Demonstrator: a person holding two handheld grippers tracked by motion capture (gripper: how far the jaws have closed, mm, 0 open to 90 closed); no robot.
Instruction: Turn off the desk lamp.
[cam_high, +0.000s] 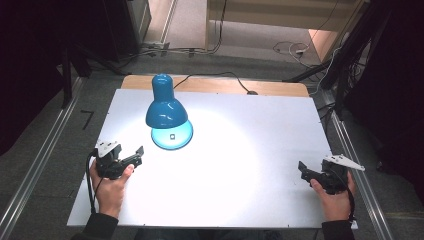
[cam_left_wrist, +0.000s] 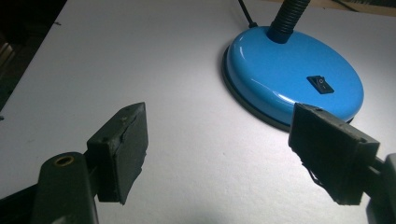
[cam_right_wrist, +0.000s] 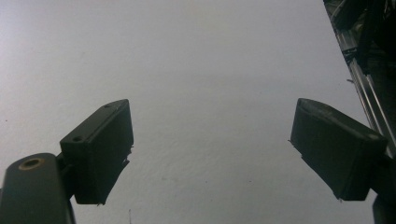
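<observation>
A blue desk lamp (cam_high: 165, 111) stands lit at the table's left rear, its shade bent down over its round blue base (cam_high: 172, 136). In the left gripper view the base (cam_left_wrist: 289, 79) carries a small black rocker switch (cam_left_wrist: 321, 84) and a black flexible neck (cam_left_wrist: 288, 18). My left gripper (cam_high: 134, 156) is open near the table's left edge, a short way in front of and left of the base, nothing between its jaws (cam_left_wrist: 224, 154). My right gripper (cam_high: 306, 170) is open near the right edge, holding nothing (cam_right_wrist: 210, 154).
The white tabletop (cam_high: 240, 150) is brightly lit in the middle. The lamp's black cable (cam_high: 220, 77) runs off the rear edge over a wooden strip (cam_high: 280, 88). Metal rails (cam_high: 360, 165) flank the table; more cables (cam_high: 295, 49) lie on the floor behind.
</observation>
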